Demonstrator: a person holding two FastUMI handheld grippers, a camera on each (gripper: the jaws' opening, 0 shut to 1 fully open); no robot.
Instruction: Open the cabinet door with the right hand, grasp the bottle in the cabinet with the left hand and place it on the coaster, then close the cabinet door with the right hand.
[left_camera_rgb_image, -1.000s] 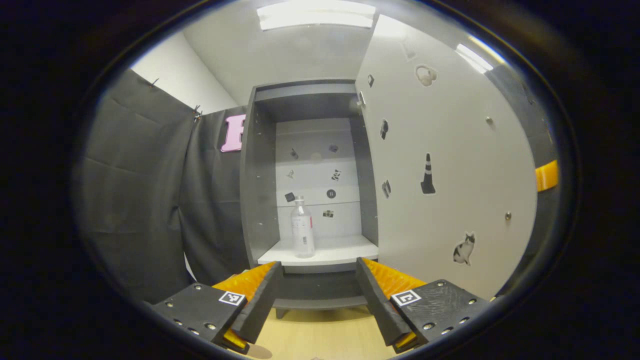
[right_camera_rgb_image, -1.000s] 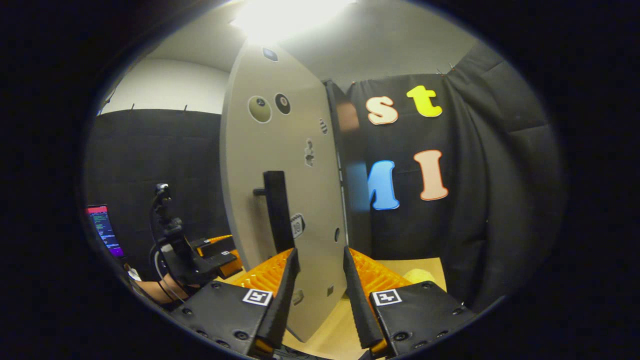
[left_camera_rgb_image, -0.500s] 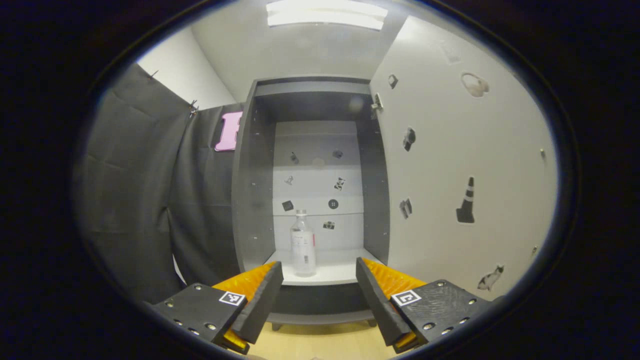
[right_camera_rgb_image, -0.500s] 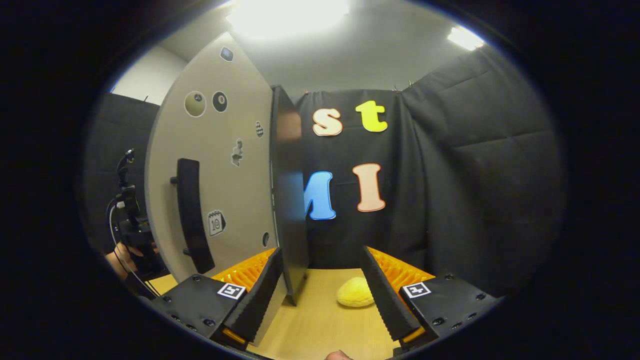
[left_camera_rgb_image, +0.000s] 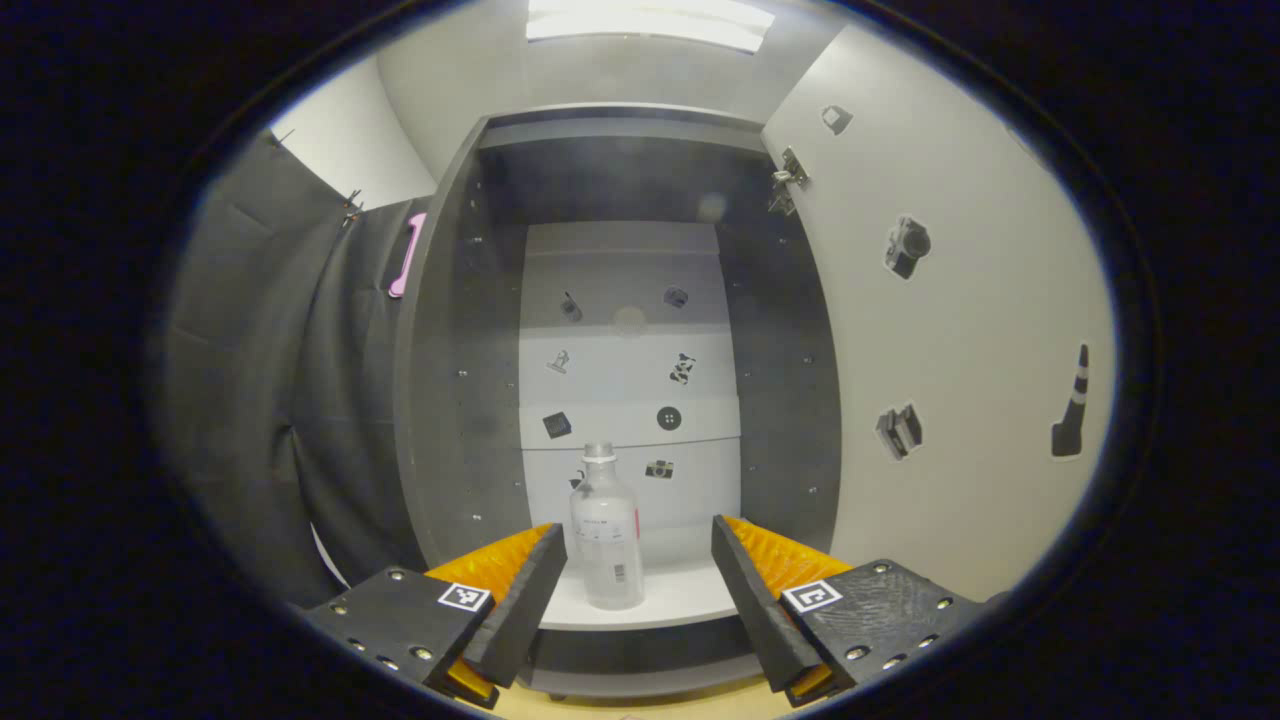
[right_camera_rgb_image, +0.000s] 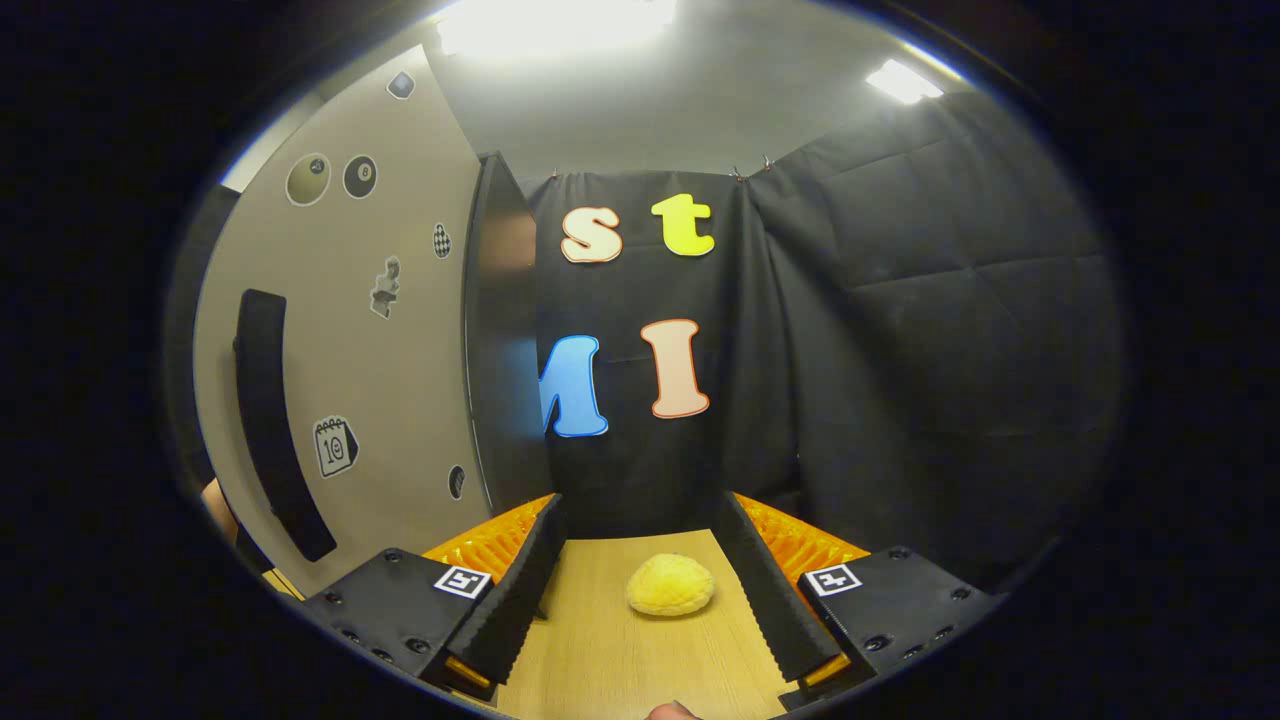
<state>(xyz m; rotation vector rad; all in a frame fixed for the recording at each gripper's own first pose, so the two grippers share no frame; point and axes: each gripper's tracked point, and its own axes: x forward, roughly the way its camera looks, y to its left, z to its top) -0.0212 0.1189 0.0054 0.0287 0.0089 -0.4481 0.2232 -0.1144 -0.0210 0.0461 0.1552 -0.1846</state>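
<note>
The bottle (left_camera_rgb_image: 606, 530) stands upright near the shelf (left_camera_rgb_image: 690, 600) front edge, straight ahead between the spread left gripper (left_camera_rgb_image: 636, 590) fingers; the right gripper (right_camera_rgb_image: 640, 590) is spread too.

Both views are lit from above: a ceiling light panel (left_camera_rgb_image: 650, 22) glares white at the top of the left gripper view, and a blown-out ceiling lamp (right_camera_rgb_image: 555, 22) washes out the top of the right gripper view, with a smaller lamp (right_camera_rgb_image: 903, 80) to its right. The cabinet (left_camera_rgb_image: 440, 400) is dim and shadowed at its upper interior, while its pale back panel and the open door (left_camera_rgb_image: 960, 330) catch even light. Fisheye distortion bows straight edges toward the rims; the door edge (right_camera_rgb_image: 500, 330) looks soft and blurred, and a faint flare spot floats high in the cabinet.
</note>
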